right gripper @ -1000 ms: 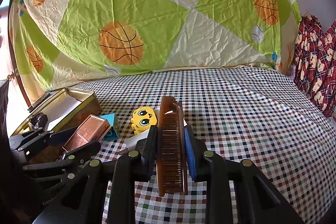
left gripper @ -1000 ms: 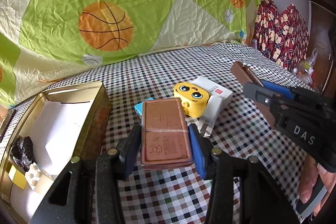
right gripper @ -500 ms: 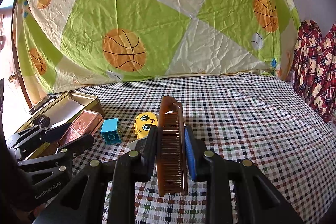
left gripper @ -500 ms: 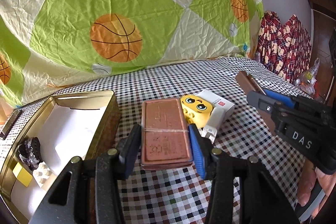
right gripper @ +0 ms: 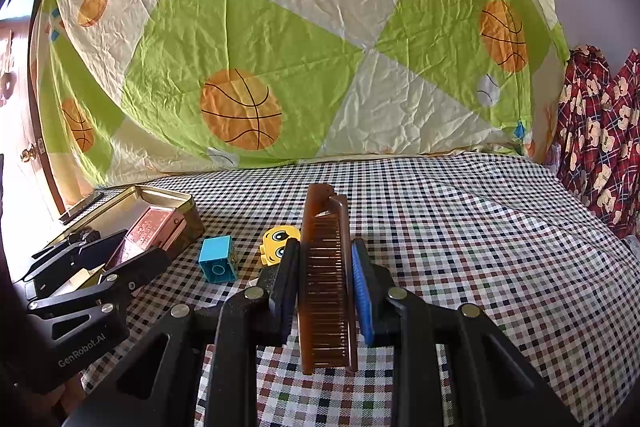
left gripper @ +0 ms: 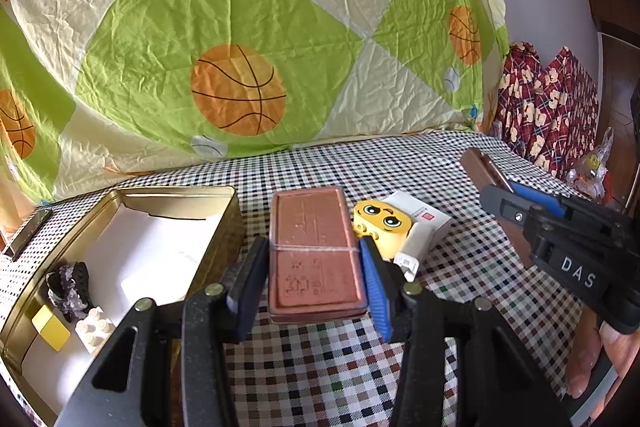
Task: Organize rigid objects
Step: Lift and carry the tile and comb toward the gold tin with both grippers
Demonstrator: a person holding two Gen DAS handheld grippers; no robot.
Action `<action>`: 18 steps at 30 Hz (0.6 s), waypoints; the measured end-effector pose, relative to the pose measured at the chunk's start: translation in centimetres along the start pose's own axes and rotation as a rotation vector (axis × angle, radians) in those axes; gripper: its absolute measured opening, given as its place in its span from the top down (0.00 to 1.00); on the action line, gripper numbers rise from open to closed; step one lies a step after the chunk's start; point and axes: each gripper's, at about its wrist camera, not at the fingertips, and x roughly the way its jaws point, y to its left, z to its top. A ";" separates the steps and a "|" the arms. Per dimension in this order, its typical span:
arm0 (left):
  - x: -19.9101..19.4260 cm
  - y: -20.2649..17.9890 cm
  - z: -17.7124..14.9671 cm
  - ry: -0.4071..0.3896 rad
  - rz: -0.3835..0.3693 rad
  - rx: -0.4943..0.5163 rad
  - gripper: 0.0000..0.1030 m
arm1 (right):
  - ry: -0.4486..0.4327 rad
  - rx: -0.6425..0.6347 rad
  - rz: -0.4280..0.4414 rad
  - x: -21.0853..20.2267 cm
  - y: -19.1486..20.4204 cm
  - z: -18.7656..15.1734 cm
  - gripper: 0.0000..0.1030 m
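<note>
Copper case (left gripper: 316, 255), brown comb (right gripper: 326, 291): both gripped.

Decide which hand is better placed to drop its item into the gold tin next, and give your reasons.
Left, probably. Its tool grips the brown case right beside the open tin, which has bare room inside. The right tool grips the comb farther off, beyond the blocks.

The tin (left gripper: 224, 223) sits left of the face block (left gripper: 382, 223); the carton (left gripper: 424, 231) lies right behind that block.

Left gripper (left gripper: 316, 285) with its copper case (left gripper: 316, 255) now nearer the gold tin (left gripper: 224, 227), blue block (right gripper: 217, 259) uncovered.
</note>
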 end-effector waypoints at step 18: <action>-1.8 0.7 -0.3 -0.092 0.043 -0.039 0.56 | -0.050 -0.018 -0.002 -0.8 0.0 -0.1 0.74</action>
